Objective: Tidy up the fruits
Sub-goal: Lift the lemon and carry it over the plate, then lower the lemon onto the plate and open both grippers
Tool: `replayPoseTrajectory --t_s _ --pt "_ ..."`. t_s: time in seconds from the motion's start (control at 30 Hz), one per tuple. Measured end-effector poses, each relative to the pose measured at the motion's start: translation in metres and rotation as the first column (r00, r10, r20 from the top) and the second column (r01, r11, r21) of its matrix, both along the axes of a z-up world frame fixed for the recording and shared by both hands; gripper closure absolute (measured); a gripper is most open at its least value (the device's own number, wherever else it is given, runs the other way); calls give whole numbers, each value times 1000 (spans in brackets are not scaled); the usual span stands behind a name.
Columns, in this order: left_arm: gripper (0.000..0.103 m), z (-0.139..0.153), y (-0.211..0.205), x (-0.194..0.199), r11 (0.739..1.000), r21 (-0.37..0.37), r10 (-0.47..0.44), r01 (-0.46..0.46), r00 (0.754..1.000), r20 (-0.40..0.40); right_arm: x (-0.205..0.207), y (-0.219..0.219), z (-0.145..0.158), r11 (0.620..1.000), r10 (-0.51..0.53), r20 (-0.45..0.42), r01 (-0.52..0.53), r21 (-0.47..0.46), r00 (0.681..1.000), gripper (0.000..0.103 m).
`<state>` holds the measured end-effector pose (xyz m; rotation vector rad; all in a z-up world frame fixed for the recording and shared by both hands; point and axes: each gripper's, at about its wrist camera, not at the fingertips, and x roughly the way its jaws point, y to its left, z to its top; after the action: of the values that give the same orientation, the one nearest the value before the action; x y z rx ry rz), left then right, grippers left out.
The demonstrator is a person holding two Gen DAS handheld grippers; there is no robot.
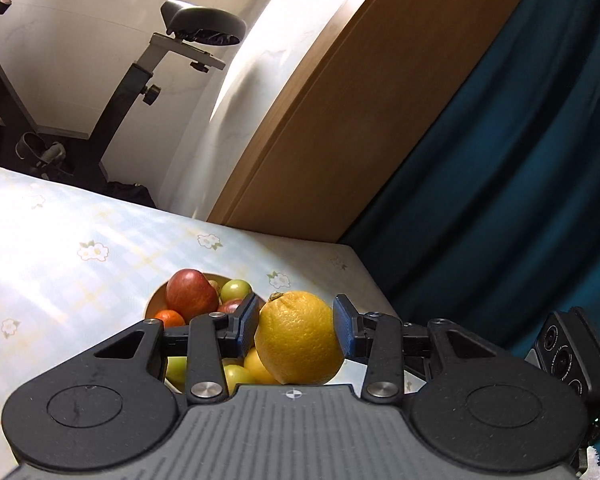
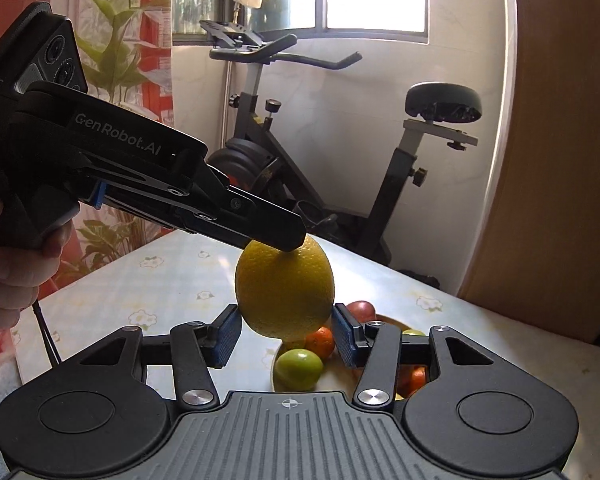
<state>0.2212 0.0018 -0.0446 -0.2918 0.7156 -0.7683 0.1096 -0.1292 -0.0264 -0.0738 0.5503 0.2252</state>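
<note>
A large yellow citrus fruit (image 1: 300,340) hangs in the air above a bowl (image 1: 155,300) holding a red apple (image 1: 191,294), green fruits and small oranges. My left gripper (image 1: 296,320) is shut on the citrus, blue pads pressed to both its sides. In the right wrist view the same citrus (image 2: 284,288) sits between the pads of my right gripper (image 2: 286,330), which touch its lower flanks. The left gripper (image 2: 292,244) reaches in from the left and clamps its top. The bowl (image 2: 390,319) lies below, mostly hidden.
A table (image 1: 60,260) with a pale floral cloth carries the bowl. An exercise bike (image 2: 300,168) stands behind its far edge. A wooden panel (image 1: 340,120) and a teal curtain (image 1: 500,180) stand at the right. A person's hand (image 2: 8,272) holds the left gripper's handle.
</note>
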Motion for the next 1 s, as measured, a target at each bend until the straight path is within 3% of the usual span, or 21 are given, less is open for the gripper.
replayPoseTrajectory --t_s 0.17,0.4,0.73,0.8,0.9,1.0 --pt "60 -12 -13 36 998 53 -37 38 999 -18 33 -14 -18 1000 -7 -23 7 -2 1000 57" --pt "60 -56 -14 72 994 80 -71 81 990 -121 64 -23 -66 1000 -12 -114 13 12 993 57" --pt "61 -74 -18 98 993 82 -75 90 982 -171 87 -30 -87 999 -27 -181 32 24 983 57" --pt "65 -80 -20 105 993 85 -63 80 980 -188 90 -33 -90 998 -44 -190 51 33 981 57" --pt "67 -86 -22 110 994 70 -73 89 974 -214 90 -38 -92 995 -49 -196 65 77 979 65" --pt "67 -92 -25 113 992 103 -51 75 973 -224 93 -36 -96 995 -48 -235 66 71 971 65"
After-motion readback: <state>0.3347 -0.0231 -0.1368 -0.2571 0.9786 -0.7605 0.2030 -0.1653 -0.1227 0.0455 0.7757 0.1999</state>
